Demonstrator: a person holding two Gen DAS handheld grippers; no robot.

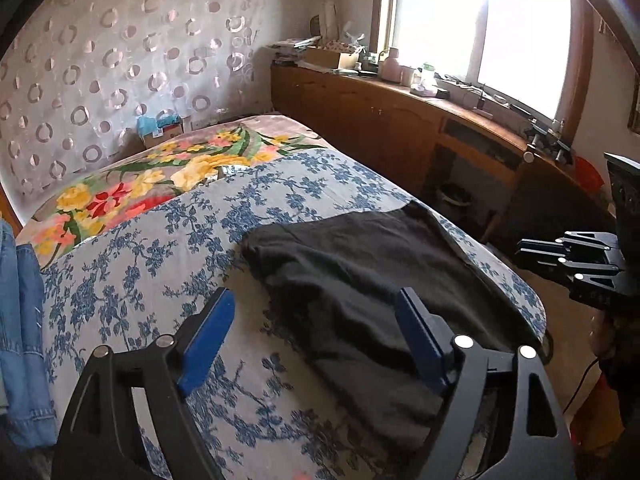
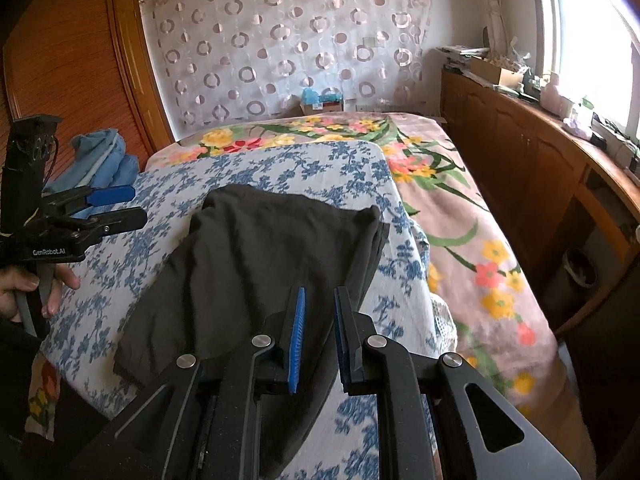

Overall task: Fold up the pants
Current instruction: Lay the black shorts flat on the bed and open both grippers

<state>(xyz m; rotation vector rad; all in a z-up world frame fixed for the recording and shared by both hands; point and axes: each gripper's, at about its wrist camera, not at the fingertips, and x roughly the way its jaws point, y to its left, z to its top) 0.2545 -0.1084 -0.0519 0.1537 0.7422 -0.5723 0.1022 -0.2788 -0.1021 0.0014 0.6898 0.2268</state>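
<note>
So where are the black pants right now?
The black fabric pants lie on the blue-flowered white bedsheet, in front of both tongs; the folded blue denim clothes sit far off to their left in the right wrist view.

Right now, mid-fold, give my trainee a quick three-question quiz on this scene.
1. True or false: the left gripper is clamped on the black pants.
2. Multiple choice: the pants lie on A) the blue floral sheet, B) the wooden cabinet, C) the floor.
3. Fill in: the right gripper has a ___ gap between its blue pads, nothing held.

Key: 1 false, it is open above the cloth; 2 A; 3 narrow.
</note>
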